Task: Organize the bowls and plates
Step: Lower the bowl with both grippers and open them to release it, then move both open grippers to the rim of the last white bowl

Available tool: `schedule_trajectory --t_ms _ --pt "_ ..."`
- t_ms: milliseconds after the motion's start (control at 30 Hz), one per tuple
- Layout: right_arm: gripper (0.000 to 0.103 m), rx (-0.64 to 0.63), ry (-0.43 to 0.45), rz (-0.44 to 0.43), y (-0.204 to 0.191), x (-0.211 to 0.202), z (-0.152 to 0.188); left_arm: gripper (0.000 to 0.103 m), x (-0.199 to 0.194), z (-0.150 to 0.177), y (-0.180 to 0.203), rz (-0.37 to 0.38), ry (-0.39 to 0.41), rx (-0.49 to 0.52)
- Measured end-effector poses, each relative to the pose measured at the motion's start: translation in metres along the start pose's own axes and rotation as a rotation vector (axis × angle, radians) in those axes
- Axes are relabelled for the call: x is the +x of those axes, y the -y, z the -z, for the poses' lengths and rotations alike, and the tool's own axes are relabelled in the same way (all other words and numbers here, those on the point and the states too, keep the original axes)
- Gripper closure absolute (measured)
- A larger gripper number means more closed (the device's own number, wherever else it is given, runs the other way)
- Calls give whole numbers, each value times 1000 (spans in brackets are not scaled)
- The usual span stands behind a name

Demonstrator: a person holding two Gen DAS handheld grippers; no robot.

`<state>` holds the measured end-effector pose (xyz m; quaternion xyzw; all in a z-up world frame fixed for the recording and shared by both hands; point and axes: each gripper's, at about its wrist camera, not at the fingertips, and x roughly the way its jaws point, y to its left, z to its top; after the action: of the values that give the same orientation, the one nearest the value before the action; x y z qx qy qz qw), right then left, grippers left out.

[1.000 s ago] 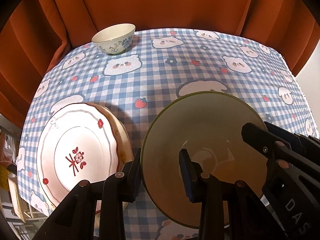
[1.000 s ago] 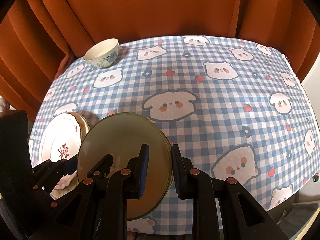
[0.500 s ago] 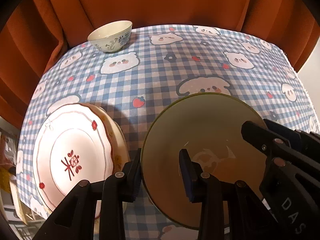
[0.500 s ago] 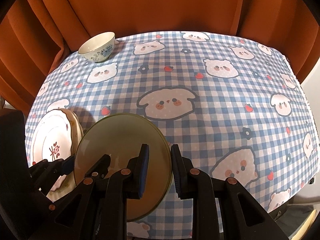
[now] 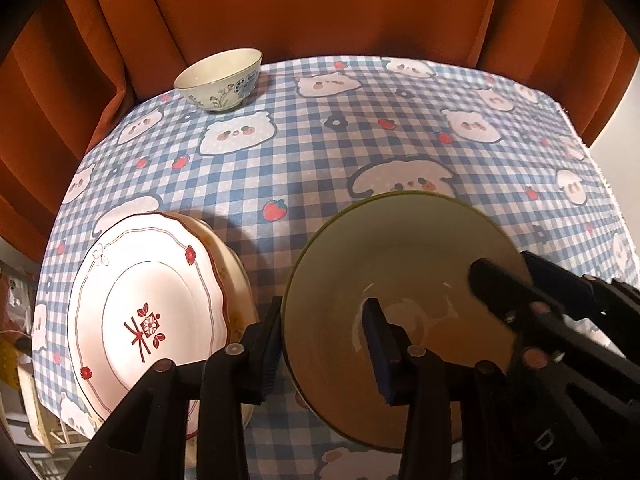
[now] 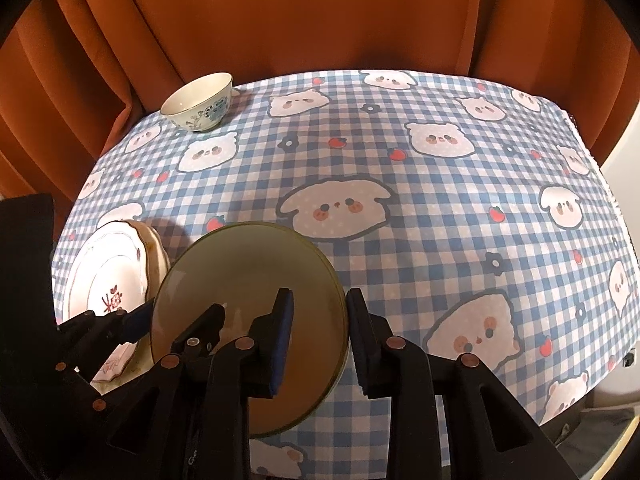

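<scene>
Left wrist view, left gripper (image 5: pixel 322 350) jaws opening astride green bowl (image 5: pixel 404 264) rim, right gripper (image 6: pixel 318 334) jaws opening astride opposite rim, stacked plates (image 5: pixel 148 308) beside, checked surface (image 5: pixel 320 160).

Blue-white checked tablecloth (image 5: pixel 320 168) with bear faces, strawberries, flowers covers table. Rust-orange curtain (image 6: pixel 320 20) hangs in folds behind.
</scene>
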<state>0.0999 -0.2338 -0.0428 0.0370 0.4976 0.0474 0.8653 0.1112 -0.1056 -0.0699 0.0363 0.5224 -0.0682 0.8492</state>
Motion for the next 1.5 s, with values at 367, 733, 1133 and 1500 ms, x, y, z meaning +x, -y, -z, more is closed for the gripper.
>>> schedule_trajectory --t_ms 367,733,1133,1500 --pt "45 -15 44 -30 -11 -19 -12 28 -32 -12 -11 -8 89 -3" --pt "43 -47 83 -60 -53 -22 -53 28 -43 -51 -61 -38 126 -44" --pt "40 -40 141 -38 -101 -18 -132 26 -43 -122 -117 0 185 -63" --pt "35 -17 176 -16 -135 15 -199 21 -11 -179 -151 -40 217 -41"
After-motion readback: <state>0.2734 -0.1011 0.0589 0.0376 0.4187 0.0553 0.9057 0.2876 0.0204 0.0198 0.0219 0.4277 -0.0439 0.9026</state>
